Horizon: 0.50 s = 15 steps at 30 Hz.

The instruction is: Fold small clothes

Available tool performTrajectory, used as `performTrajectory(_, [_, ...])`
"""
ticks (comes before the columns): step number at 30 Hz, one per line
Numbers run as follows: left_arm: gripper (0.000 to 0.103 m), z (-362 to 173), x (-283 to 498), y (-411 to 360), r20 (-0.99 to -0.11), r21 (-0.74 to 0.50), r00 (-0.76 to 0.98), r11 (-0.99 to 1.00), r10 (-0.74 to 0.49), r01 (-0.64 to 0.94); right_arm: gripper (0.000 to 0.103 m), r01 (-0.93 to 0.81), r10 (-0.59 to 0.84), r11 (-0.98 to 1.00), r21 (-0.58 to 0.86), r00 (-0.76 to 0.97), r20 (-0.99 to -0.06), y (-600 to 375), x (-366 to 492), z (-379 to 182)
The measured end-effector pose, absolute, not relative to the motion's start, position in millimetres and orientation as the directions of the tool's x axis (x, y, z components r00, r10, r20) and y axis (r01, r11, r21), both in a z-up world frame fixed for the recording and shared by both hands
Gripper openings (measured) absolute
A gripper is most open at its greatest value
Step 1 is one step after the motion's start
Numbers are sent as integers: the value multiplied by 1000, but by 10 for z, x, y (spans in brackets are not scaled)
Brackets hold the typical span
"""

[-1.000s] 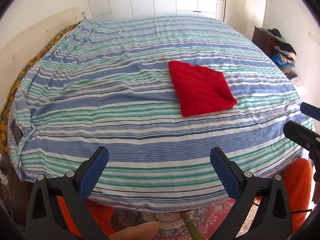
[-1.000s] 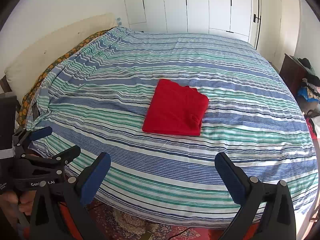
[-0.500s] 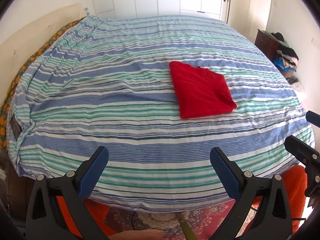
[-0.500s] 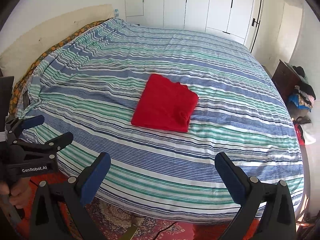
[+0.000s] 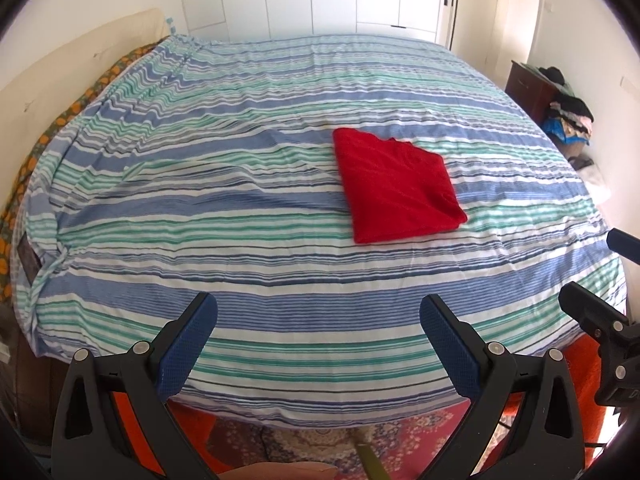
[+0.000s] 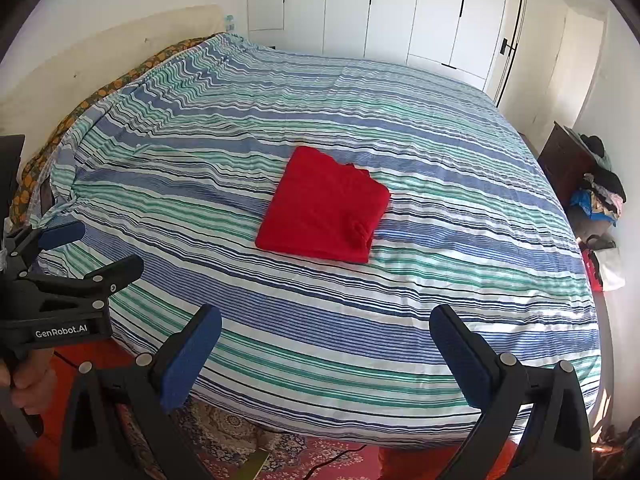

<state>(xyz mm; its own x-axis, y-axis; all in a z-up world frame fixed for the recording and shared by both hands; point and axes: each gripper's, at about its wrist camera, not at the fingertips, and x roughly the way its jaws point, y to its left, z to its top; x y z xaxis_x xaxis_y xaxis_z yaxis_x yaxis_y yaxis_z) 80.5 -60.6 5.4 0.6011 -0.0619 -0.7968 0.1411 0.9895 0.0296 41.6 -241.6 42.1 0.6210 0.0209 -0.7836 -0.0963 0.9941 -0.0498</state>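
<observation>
While both grippers hang back at the near edge, the bed (image 5: 248,240) fills nearly all of each view, spread with a cover striped in blue, green and white; white wardrobe doors (image 6: 400,12) run along the top of the frame behind it; a pale headboard (image 5: 72,72) sits at the upper left; a dark wooden chest (image 6: 568,160) heaped with clothes stands at the right edge; a patterned red rug (image 6: 320,456) shows along the bottom. A folded red garment (image 5: 396,186) lies flat on the cover a little right of centre in the left wrist view, and at the centre of the right wrist view (image 6: 326,206), with nothing touching it. The left gripper (image 5: 318,344) sits low in its own frame, its blue-padded jaws spread wide with nothing between them, well apart from the garment. The right gripper (image 6: 326,352) is likewise low in frame, jaws wide apart and holding nothing. At the lower left of the right wrist view, a hand (image 6: 24,388) grips the left tool's handle.
</observation>
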Motion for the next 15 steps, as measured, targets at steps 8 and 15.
performTrajectory(8, [101, 65, 813, -603, -792, 32, 607, 990, -57, 136, 103, -98, 19, 994, -54, 623, -782, -2397, 426, 420])
performTrajectory(15, [101, 74, 768, -617, -770, 72, 637, 990, -21, 120, 103, -98, 23, 994, -49, 621, -783, -2394, 418, 409])
